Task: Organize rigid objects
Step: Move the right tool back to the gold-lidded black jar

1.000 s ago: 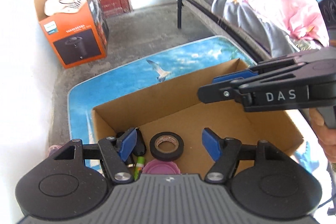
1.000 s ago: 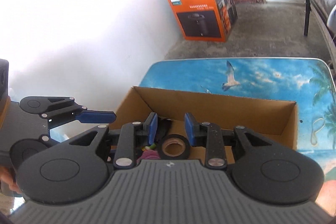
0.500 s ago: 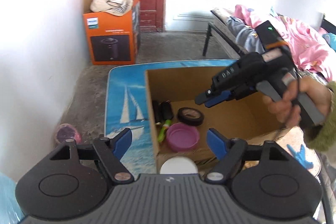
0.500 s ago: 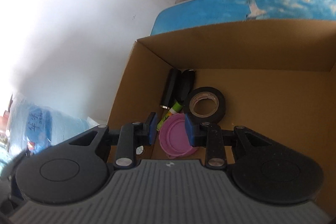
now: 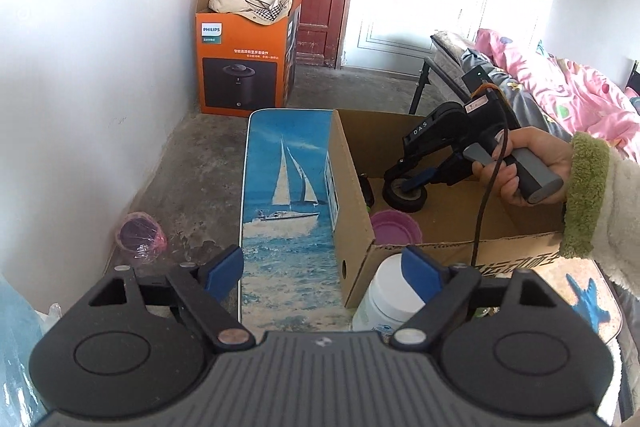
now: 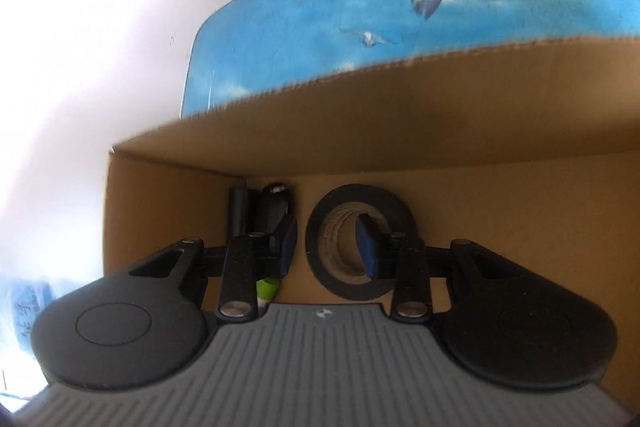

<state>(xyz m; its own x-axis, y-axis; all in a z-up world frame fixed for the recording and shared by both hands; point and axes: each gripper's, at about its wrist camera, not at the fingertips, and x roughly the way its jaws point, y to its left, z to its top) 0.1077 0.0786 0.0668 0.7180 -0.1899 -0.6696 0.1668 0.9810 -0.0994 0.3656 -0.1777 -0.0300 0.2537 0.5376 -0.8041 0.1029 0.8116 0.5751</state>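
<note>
Straddling one wall of the black tape roll (image 6: 360, 239) inside the cardboard box (image 6: 400, 115), the right gripper (image 6: 328, 247) is seen unclenched, and a square, firm squeeze is judged necessary before lifting.

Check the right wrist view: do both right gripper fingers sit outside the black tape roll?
No. One blue finger sits inside the hole of the black tape roll, and the other is outside its left wall.

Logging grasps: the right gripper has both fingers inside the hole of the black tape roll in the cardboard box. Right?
Not quite. In the right wrist view, the right gripper has only one finger inside the black tape roll's hole; the other sits outside its rim. The roll is in the cardboard box.
</note>
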